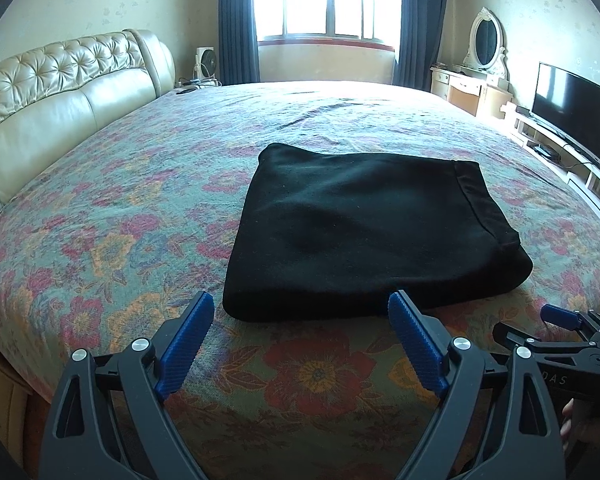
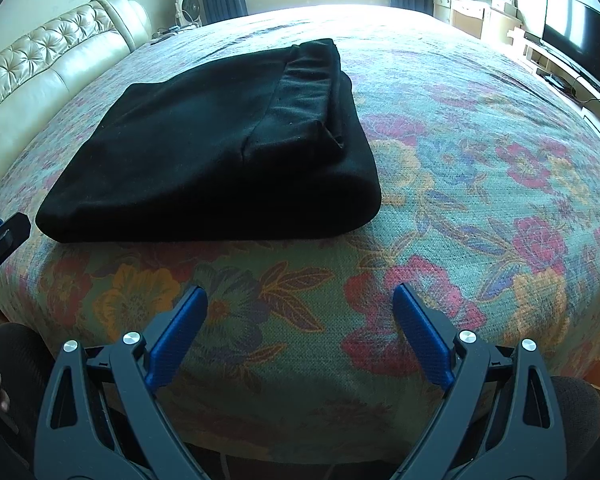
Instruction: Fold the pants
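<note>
Grippers — left (image 1: 300,304), right (image 2: 300,300) — agape; both empty.

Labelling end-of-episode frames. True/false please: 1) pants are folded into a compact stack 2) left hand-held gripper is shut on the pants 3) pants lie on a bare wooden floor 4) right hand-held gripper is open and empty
1) True: the black pants lie as a folded stack.
2) False: the left hand-held gripper is open, nothing clamped.
3) False: they lie on the floral bedspread.
4) True: the right hand-held gripper is open over bare bedspread.
</note>
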`<act>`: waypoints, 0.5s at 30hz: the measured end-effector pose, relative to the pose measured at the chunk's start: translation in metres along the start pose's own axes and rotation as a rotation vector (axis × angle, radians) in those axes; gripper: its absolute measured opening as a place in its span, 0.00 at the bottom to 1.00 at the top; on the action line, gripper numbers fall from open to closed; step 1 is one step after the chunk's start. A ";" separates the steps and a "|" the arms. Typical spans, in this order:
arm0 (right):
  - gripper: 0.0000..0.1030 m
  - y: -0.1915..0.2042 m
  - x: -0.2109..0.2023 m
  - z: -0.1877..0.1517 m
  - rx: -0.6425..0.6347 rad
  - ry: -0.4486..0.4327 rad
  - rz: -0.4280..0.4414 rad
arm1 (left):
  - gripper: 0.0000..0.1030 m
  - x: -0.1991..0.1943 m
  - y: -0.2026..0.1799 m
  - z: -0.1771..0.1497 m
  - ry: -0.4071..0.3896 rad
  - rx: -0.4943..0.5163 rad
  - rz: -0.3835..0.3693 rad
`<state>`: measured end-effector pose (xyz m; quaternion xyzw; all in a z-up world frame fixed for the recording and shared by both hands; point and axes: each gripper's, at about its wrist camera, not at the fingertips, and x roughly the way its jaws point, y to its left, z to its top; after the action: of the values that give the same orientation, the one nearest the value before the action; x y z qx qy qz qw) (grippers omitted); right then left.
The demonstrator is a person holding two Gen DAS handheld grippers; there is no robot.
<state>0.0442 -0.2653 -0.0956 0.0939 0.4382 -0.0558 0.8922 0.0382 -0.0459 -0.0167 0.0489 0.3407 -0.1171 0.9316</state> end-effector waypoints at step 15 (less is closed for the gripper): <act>0.91 0.002 -0.001 -0.003 0.002 0.003 0.009 | 0.85 -0.012 -0.016 0.001 0.029 0.106 -0.042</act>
<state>0.0422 -0.2627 -0.0965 0.0965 0.4393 -0.0521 0.8916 0.0255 -0.0597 -0.0087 0.0927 0.3486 -0.1540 0.9199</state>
